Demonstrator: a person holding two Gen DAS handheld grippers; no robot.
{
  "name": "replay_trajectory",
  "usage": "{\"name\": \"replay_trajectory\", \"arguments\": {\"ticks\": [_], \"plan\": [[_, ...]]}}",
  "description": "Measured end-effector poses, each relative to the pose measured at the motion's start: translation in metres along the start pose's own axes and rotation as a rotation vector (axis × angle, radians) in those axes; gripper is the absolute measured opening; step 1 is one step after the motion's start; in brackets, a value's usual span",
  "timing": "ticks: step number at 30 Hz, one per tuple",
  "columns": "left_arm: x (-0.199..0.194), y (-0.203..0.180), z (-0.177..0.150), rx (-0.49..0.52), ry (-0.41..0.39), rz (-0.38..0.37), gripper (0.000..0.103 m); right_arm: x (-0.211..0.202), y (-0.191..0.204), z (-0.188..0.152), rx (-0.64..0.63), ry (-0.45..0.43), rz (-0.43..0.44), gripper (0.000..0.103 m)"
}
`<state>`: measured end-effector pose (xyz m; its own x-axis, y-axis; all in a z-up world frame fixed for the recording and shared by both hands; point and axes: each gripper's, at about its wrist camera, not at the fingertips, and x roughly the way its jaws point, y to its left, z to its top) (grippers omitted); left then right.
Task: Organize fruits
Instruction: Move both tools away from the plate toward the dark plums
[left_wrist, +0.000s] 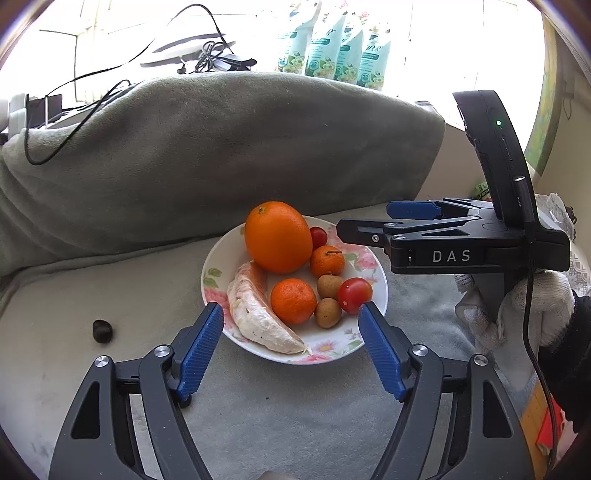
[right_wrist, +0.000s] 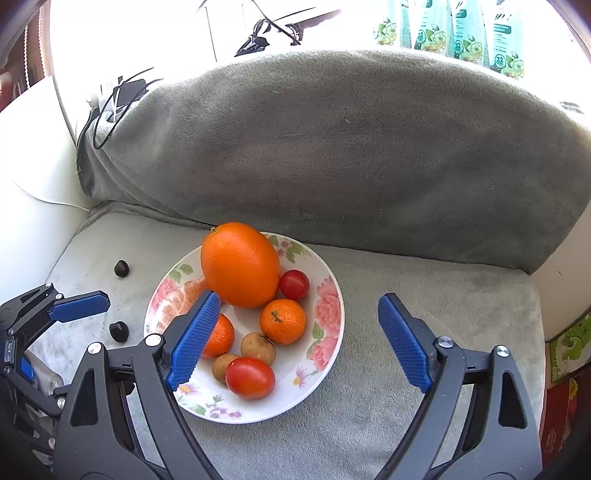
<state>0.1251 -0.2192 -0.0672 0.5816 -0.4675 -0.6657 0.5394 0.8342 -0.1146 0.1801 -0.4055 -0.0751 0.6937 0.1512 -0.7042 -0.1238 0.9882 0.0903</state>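
Grey fleece blanket (right_wrist: 351, 147) covers the sofa back and seat, prob. to give a soft, flat bed for the floral plate (right_wrist: 325, 295), which sits mid-seat w/ all fruit gathered on it.

On the plate, far side, the big orange (right_wrist: 240, 264); near left, a peeled pomelo-like segment (left_wrist: 255, 314), half hidden in the right view behind a finger. Then two mandarins (left_wrist: 293, 301), two cherry tomatoes (right_wrist: 250, 377), two small brown longan-type fruits (right_wrist: 258, 347).

Left gripper (left_wrist: 291, 321) hangs over the plate's near edge, jaws apart, nothing between. Right gripper (right_wrist: 299, 332) likewise apart and empty, over the plate's right side.

Two small dark lumps (right_wrist: 119, 331) lie on the blanket left of the plate; can't tell what they are. Window glare washes out the far shelf.
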Motion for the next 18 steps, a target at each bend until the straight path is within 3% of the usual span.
{"name": "replay_trajectory", "arguments": {"ticks": [18], "plan": [[-0.022, 0.034, -0.002, -0.036, -0.029, 0.068, 0.075, -0.032, 0.029, -0.011, -0.026, -0.052, 0.032, 0.09]]}}
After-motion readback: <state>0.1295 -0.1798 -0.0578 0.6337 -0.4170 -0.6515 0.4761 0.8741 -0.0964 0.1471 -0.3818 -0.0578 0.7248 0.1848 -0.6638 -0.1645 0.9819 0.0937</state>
